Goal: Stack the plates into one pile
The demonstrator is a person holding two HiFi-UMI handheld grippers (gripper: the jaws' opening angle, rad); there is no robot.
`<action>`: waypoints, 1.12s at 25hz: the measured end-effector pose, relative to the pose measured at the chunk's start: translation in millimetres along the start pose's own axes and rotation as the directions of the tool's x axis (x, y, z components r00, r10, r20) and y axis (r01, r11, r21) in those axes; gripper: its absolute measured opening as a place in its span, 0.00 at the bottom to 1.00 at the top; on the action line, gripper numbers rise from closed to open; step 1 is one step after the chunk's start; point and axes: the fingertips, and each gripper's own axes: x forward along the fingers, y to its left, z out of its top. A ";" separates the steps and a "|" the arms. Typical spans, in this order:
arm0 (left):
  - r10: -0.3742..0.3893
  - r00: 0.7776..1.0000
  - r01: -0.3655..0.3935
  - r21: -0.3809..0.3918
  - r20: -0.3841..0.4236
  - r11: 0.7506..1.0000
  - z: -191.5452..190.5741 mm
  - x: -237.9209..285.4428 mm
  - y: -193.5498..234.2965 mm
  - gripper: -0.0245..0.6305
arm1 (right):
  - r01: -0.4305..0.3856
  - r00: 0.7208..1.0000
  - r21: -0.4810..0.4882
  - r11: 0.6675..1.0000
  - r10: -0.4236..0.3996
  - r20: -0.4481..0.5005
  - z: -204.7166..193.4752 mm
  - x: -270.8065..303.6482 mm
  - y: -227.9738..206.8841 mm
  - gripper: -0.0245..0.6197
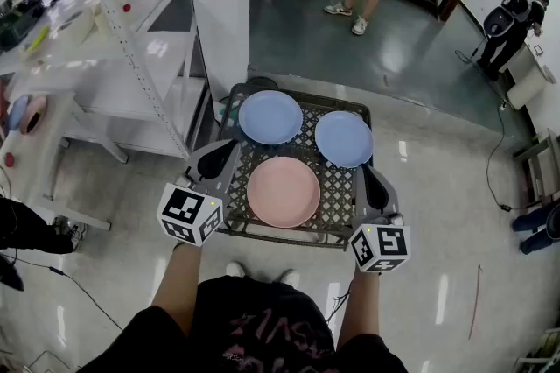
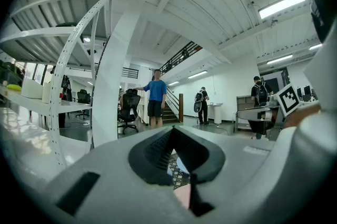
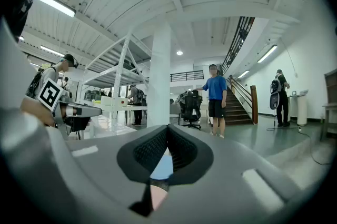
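**3 plates flat on the crate, both tongs closed and empty**

The black lattice crate [image 1: 339,214] carries the whole job. The pink plate [image 1: 283,192] lies at its 6 o'clock edge, one blue plate [image 1: 270,117] at 11 o'clock and the other blue plate [image 1: 343,138] at 2 o'clock. All lie flat, near each other, with none stacked yet. The left gripper [image 1: 219,159] sits at the crate's 8 o'clock side and the right gripper [image 1: 372,183] at 4 o'clock. Each has its jaws pressed together on nothing, and its own view confirms it.

The step in hand looks like the first pick. The pink plate appears the widest, so it likely makes the best base. Each tong must open before it reaches a rim. Pinch a blue plate at its 6 o'clock rim, lift it clear of the lattice, keep it level and lower it centred on the pink. A thin rim may slip, so grip deep.

Count: 1 crate, 3 plates (1 pink, 2 blue), 2 grippers
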 end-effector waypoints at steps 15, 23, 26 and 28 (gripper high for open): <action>-0.038 0.999 0.038 -0.014 -0.011 0.999 -8.5 -2.9 12.8 0.04 | 0.001 1.000 0.001 1.000 -0.001 0.007 -0.2 7.5 17.6 0.05; -0.080 0.997 0.080 -0.024 -0.017 0.997 -13.8 -11.6 15.5 0.04 | 0.020 1.000 -0.004 1.000 -0.020 0.001 -2.8 3.0 33.7 0.05; -0.098 0.995 0.097 -0.032 -0.024 0.995 -19.0 -15.5 18.0 0.04 | 0.033 0.999 0.000 0.999 -0.033 -0.010 -7.3 1.6 41.3 0.05; -0.103 0.994 0.102 -0.044 -0.031 0.994 -23.6 -17.7 19.5 0.04 | 0.039 0.999 -0.001 0.999 -0.039 -0.020 -10.6 -0.8 45.0 0.05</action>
